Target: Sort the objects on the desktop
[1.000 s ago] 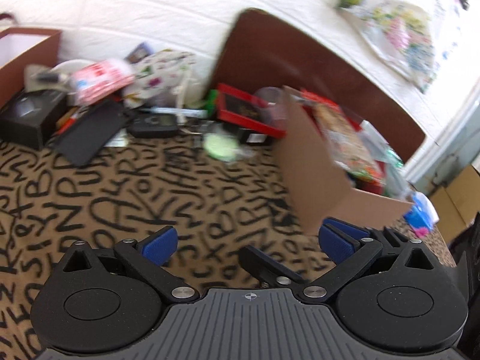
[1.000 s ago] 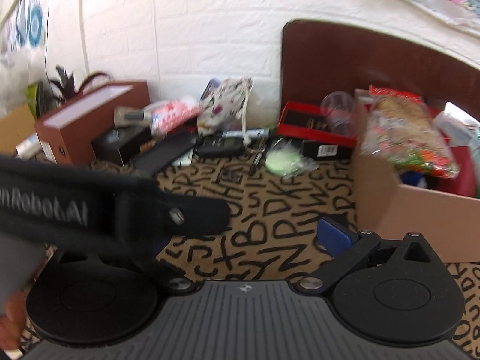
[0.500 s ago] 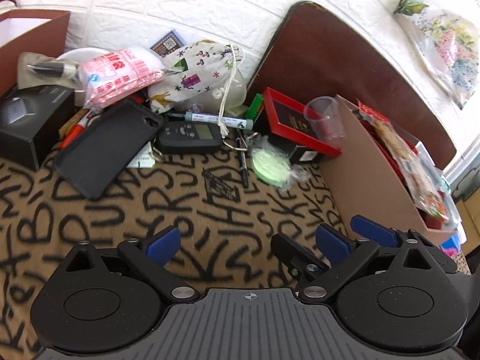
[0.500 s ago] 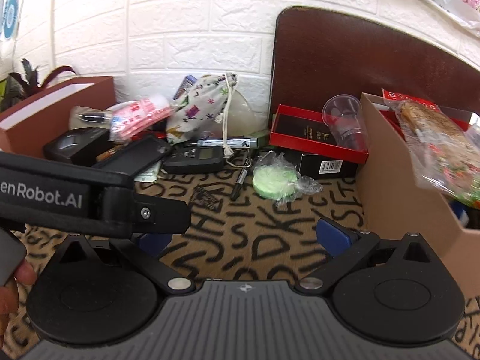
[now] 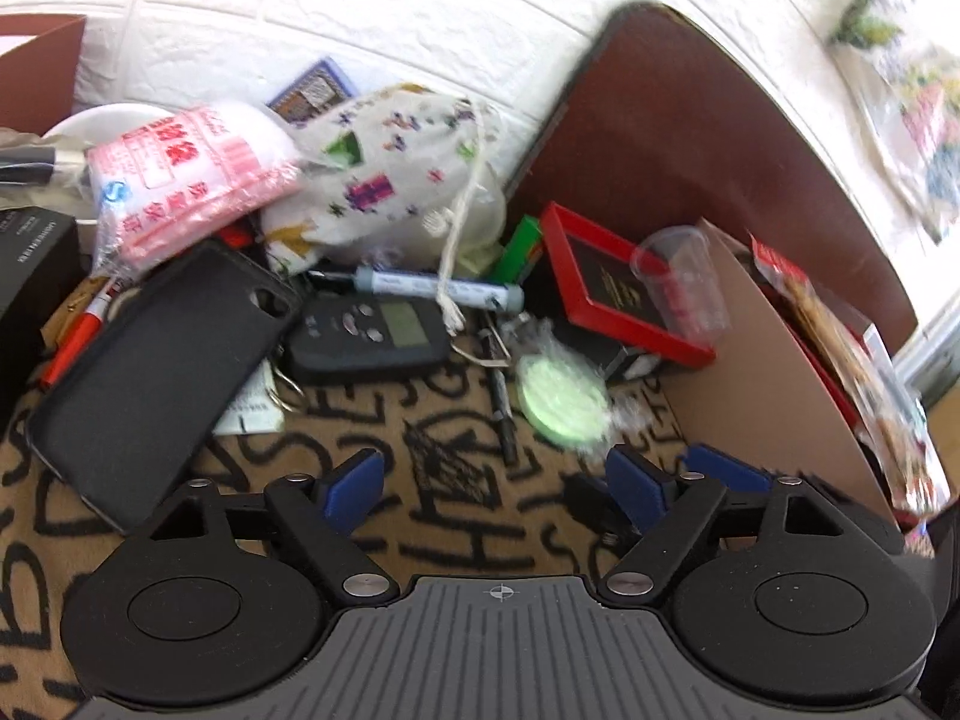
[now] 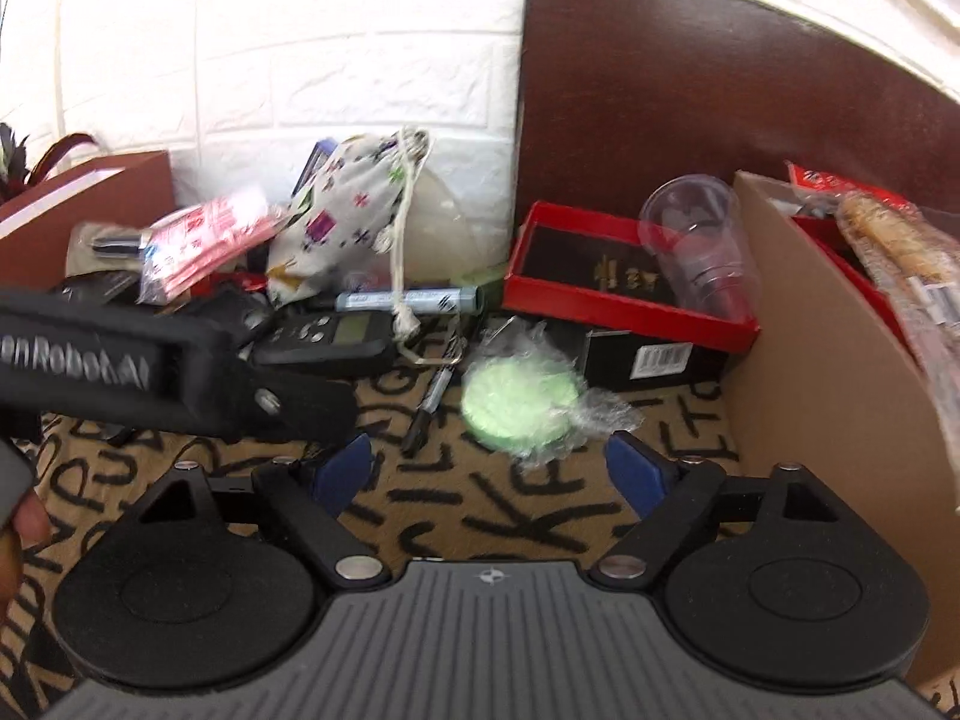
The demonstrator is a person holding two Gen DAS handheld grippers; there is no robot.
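A heap of desk items lies against the white wall. A green disc in clear wrap (image 5: 561, 402) (image 6: 519, 399) lies just ahead of both grippers. Behind it are a black remote-like device (image 5: 367, 333) (image 6: 324, 339), a marker (image 5: 438, 287) (image 6: 408, 300), a black pen (image 5: 501, 393) (image 6: 429, 399), a patterned cloth pouch (image 5: 390, 180) (image 6: 348, 216), a black phone case (image 5: 150, 378), a pink packet (image 5: 186, 180) and a red box (image 5: 618, 294) (image 6: 612, 282) with a clear cup (image 5: 684, 282) (image 6: 699, 240). My left gripper (image 5: 495, 486) and right gripper (image 6: 501, 474) are both open and empty.
A cardboard box (image 5: 774, 372) (image 6: 840, 372) full of snack packets stands at the right. A brown board (image 6: 720, 90) leans on the wall behind. A black box (image 5: 30, 264) and a brown box (image 6: 90, 198) sit at the left. The left gripper's body (image 6: 150, 360) crosses the right wrist view.
Both grippers have moved forward toward the heap at the wall; the objects loom larger. The green disc now lies just ahead of the fingertips. Both stay open.
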